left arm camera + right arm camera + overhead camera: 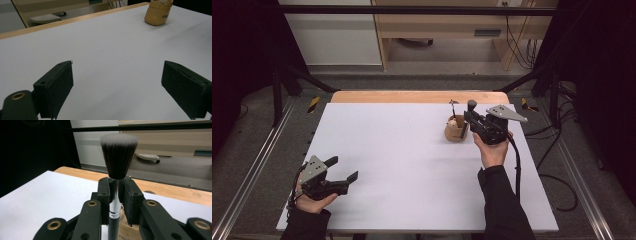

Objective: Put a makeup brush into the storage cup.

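At the left of the high view we see our left hand [309,200] resting low at the near left corner of the white table [402,165], palm under the left gripper [343,169], forearm coming in from the bottom edge in a dark sleeve. The gripper points to the right across the table, roughly level. In the left gripper view its two black jaws stand wide apart with bare table between them; they hold nothing.

Further right stands a small tan cup [456,131], near the far right part of the table. In the left gripper view the cup [158,13] sits well beyond the jaws, at the upper right, and carries dark writing on its side, too small and blurred for us to read.

At the right, our right hand [492,150] is raised above the table, forearm slanting up from the bottom edge, wrist bent so that the right gripper [471,119] points left, just beside the cup. Its jaws are closed on a brush [117,170]: in the right gripper view the pads clamp the silvery ferrule, the handle runs down between them, and the dark bristle head with pale tips stands upright above the jaws. In the high view the brush [472,105] stands upright just right of the cup.
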{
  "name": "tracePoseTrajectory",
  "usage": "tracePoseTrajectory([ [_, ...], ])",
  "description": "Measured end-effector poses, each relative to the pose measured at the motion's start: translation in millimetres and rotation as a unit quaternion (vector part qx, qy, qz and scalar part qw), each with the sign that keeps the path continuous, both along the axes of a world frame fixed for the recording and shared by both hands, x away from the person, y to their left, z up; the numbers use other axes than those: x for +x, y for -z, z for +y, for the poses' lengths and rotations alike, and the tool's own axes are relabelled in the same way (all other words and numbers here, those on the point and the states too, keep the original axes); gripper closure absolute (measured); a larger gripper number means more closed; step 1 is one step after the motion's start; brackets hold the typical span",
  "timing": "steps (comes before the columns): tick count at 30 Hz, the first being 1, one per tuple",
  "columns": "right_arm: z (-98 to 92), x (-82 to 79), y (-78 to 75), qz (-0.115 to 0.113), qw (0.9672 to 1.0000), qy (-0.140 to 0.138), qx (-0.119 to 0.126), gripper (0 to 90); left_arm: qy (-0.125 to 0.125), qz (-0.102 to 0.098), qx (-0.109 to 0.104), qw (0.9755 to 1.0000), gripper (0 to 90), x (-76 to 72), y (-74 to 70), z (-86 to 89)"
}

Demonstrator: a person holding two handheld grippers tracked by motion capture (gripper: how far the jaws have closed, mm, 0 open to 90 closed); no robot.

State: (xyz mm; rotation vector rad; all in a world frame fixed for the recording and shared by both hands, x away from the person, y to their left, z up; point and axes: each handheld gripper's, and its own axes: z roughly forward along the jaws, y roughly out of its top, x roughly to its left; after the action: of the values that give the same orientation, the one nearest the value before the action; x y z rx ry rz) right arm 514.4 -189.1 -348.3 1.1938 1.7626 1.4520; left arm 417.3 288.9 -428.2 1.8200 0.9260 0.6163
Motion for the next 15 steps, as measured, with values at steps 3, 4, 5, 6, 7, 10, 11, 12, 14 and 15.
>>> tracePoseTrajectory([
  [3, -0.1, 4.2, -0.3, -0.002, 1.0, 0.007, -0.003, 77.1, 0.001, 0.0, 0.0, 1.0, 9.9, 0.0, 0.2, -0.4],
  [4, -0.2, 5.7, -0.6, -0.001, 1.0, 0.008, -0.003, 77.1, 0.001, 0.0, 0.0, 1.0, 9.9, 0.0, 0.2, -0.4],
  [5, -0.4, 7.2, -0.8, -0.001, 1.0, 0.009, -0.003, 77.1, 0.002, 0.0, 0.0, 1.0, 9.9, 0.1, 0.2, -0.3],
  [6, -0.2, 8.4, -1.3, -0.001, 0.9999, 0.011, -0.004, 77.1, 0.002, 0.0, 0.0, 1.0, 9.8, 0.1, 0.3, -0.3],
  [7, -0.2, 9.9, -1.6, -0.002, 0.9999, 0.012, -0.006, 77.1, 0.002, 0.0, 0.001, 1.0, 9.9, 0.1, 0.4, -0.3],
  [10, -0.3, 13.4, -2.1, -0.005, 0.9998, 0.018, -0.005, 77.1, 0.002, 0.0, 0.003, 1.0, 9.8, 0.2, 0.7, 0.0],
  [11, -0.6, 15.0, -2.1, -0.005, 0.9998, 0.019, -0.003, 77.1, 0.002, 0.0, 0.002, 1.0, 9.7, 0.2, 0.7, 0.2],
  [12, -1.3, 16.7, -2.1, -0.004, 0.9998, 0.021, -0.003, 77.1, 0.002, -0.001, 0.001, 1.0, 9.7, 0.1, 0.7, 0.3],
  [14, -2.1, 19.6, -2.1, -0.002, 0.9997, 0.025, -0.004, 77.1, 0.002, -0.001, 0.0, 1.0, 9.7, 0.1, 0.6, 0.5],
  [15, -2.2, 20.6, -1.9, -0.004, 0.9996, 0.027, -0.004, 77.1, 0.002, -0.002, 0.001, 1.0, 9.7, 0.1, 0.6, 0.7],
])
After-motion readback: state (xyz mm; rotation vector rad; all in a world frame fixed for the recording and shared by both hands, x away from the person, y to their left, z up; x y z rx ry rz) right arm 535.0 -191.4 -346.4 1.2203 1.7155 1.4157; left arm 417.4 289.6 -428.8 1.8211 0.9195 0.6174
